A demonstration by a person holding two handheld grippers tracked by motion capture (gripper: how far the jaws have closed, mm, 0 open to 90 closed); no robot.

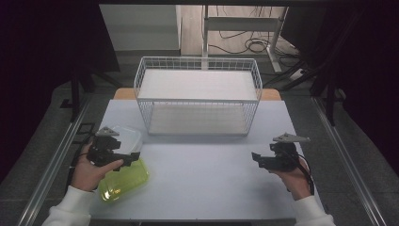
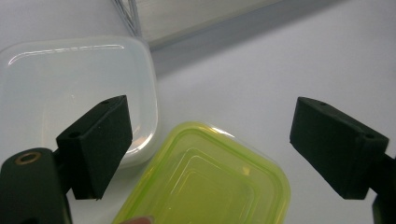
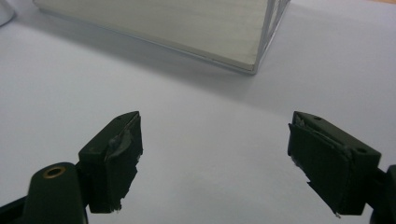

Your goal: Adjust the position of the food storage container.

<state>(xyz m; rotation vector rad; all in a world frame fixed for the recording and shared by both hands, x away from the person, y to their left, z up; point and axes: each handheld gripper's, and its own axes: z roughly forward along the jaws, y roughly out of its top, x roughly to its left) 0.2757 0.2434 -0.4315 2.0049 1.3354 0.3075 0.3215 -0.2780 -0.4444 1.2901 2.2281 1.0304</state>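
A yellow-green plastic container [image 1: 123,181] lies on the white table [image 1: 202,179] at the front left, and a clear white container [image 1: 126,136] sits just behind it. My left gripper [image 1: 132,159] hovers over both, open, its jaws wide apart above the green container [image 2: 210,186] and the clear one [image 2: 70,88], with nothing between the pads. My right gripper [image 1: 256,158] is at the right side of the table, open and pointing left over bare tabletop [image 3: 196,154]. Its jaws stand wide apart and hold nothing.
A white wire basket [image 1: 197,96] with two white shelves stands at the back middle of the table; its lower corner [image 3: 254,65] shows ahead of the right gripper. Dark curtains flank the table, and cables lie on the floor behind.
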